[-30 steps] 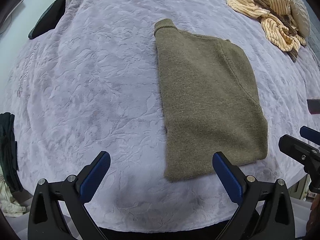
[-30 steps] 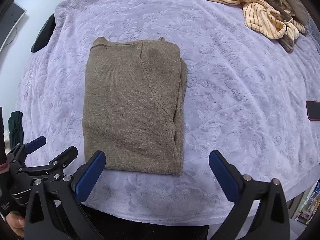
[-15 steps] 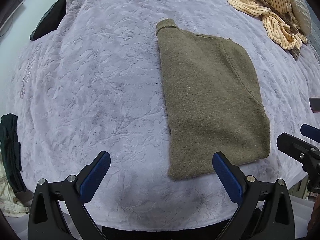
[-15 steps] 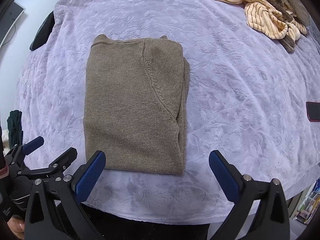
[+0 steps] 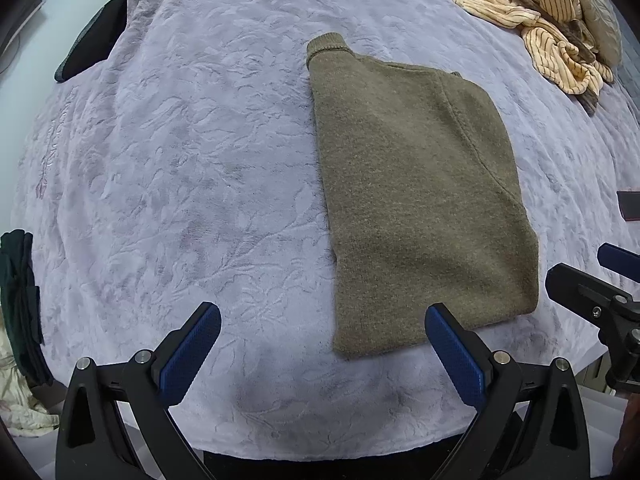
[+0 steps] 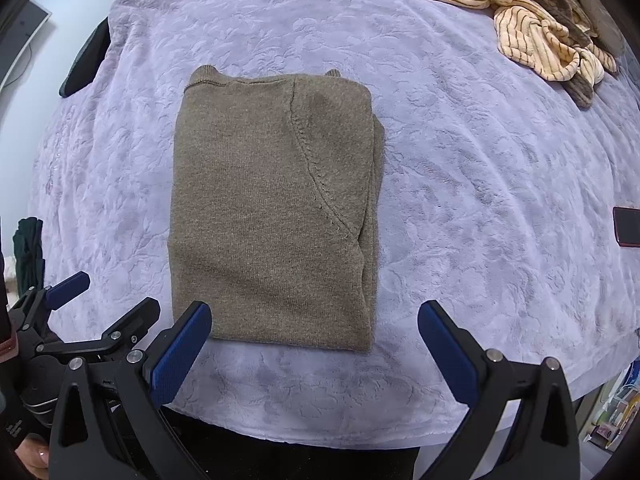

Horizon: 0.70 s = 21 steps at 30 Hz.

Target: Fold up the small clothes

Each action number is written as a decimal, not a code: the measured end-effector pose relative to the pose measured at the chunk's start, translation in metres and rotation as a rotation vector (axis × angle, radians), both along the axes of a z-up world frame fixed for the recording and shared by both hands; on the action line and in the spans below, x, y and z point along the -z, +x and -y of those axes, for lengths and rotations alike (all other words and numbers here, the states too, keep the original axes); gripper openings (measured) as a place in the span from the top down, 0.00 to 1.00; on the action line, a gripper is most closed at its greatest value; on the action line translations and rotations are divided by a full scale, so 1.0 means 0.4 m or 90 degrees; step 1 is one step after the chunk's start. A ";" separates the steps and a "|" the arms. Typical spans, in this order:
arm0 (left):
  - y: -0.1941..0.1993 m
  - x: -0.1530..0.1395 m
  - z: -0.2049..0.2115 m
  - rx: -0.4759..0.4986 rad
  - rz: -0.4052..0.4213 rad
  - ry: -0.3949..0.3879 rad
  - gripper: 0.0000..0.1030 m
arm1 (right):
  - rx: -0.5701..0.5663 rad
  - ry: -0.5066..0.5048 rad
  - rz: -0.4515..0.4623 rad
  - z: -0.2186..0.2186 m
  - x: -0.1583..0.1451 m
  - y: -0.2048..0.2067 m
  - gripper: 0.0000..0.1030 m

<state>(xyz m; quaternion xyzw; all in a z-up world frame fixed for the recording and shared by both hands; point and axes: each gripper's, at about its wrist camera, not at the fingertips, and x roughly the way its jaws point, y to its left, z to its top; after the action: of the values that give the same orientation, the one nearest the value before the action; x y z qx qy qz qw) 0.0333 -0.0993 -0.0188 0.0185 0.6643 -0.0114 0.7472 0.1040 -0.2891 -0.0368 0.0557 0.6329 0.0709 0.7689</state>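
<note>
An olive-brown knitted sweater (image 5: 420, 196) lies folded into a long rectangle on the lilac blanket; it also shows in the right wrist view (image 6: 272, 208). My left gripper (image 5: 322, 354) is open and empty above the blanket's near edge, its right finger close to the sweater's near hem. My right gripper (image 6: 314, 354) is open and empty, hovering just short of the same hem. Each gripper shows at the edge of the other's view: the right gripper (image 5: 596, 292) and the left gripper (image 6: 88, 320).
A lilac embossed blanket (image 5: 180, 160) covers the surface. Striped cream clothes (image 6: 536, 28) lie piled at the far right. A dark phone (image 6: 628, 226) lies at the right edge. A dark garment (image 5: 20, 300) hangs at the left, and a black object (image 5: 92, 48) at the far left.
Both grippers have drifted slightly; the sweater appears a touch lower and nearer in both views. Both grippers stay open and the sweater lies unchanged.
</note>
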 end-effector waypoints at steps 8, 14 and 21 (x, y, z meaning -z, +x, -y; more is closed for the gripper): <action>-0.001 0.000 0.002 0.001 0.001 0.004 0.01 | -0.003 0.000 -0.001 -0.004 0.002 -0.001 0.00; -0.001 -0.003 -0.003 0.002 0.002 0.006 0.01 | -0.006 -0.002 -0.002 -0.008 0.002 0.001 0.00; -0.002 -0.003 -0.004 -0.002 0.000 0.008 0.01 | -0.007 -0.002 -0.002 -0.009 0.002 0.002 0.00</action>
<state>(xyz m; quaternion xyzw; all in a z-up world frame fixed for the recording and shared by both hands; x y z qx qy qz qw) 0.0327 -0.0976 -0.0176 0.0222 0.6646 -0.0063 0.7468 0.1046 -0.2856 -0.0375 0.0512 0.6348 0.0739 0.7674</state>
